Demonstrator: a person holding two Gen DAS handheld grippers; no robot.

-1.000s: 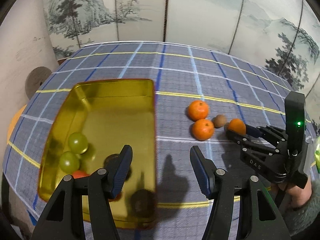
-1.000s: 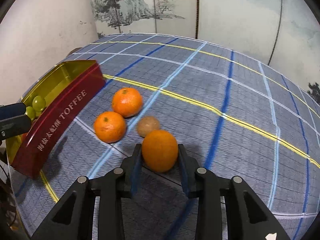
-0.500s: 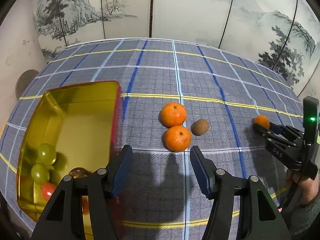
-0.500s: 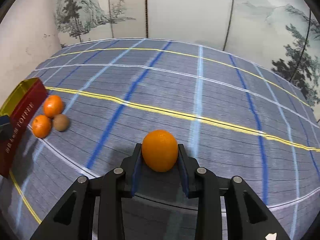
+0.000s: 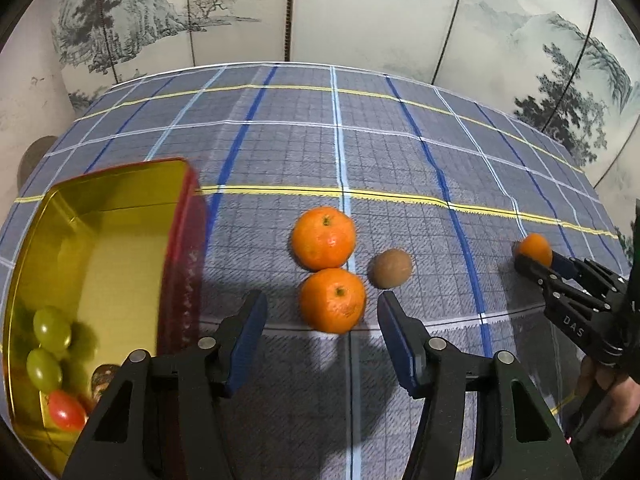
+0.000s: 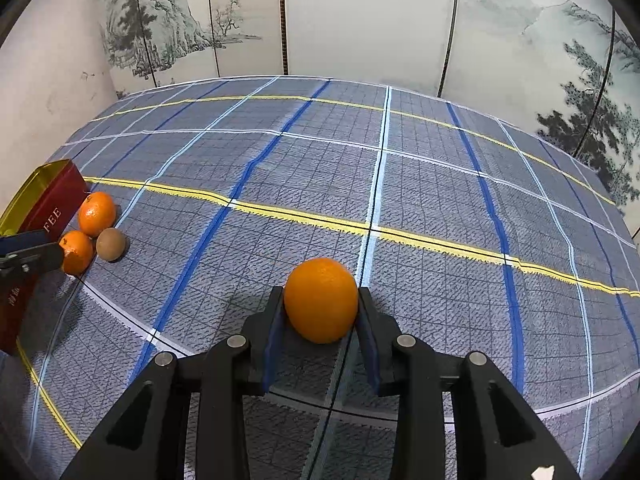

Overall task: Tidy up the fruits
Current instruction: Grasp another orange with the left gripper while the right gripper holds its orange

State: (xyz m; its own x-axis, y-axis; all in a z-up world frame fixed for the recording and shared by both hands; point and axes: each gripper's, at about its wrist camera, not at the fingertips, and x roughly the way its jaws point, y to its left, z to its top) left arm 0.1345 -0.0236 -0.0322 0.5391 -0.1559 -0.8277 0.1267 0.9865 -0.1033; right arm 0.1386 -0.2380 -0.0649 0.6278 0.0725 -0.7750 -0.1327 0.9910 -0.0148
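My left gripper [image 5: 320, 316] hangs low over the checked cloth, open, its jaws closing. The nearer mandarin [image 5: 333, 300] lies just ahead between the tips, untouched. A second mandarin [image 5: 323, 238] and a brown kiwi [image 5: 390, 268] sit right behind it. To the left stands the gold toffee tin [image 5: 188, 208] with two green grapes [image 5: 52, 328], a cherry tomato [image 5: 66, 410] and a dark fruit inside. My right gripper [image 6: 320, 308] holds an orange [image 6: 321, 300] low over the cloth at the right; its jaws are opening while the pads touch the fruit.
The blue checked cloth [image 6: 420, 200] covers the whole table, which ends at a painted folding screen [image 6: 360, 20] behind. In the right wrist view the tin [image 6: 52, 204], both mandarins [image 6: 97, 214] and the kiwi [image 6: 111, 244] are far left. A person's hand [image 5: 608, 392] holds the right gripper.
My left gripper moved right from above the tin and sank toward the mandarins. My right gripper carried the orange rightward away from the other fruit, then stayed put.
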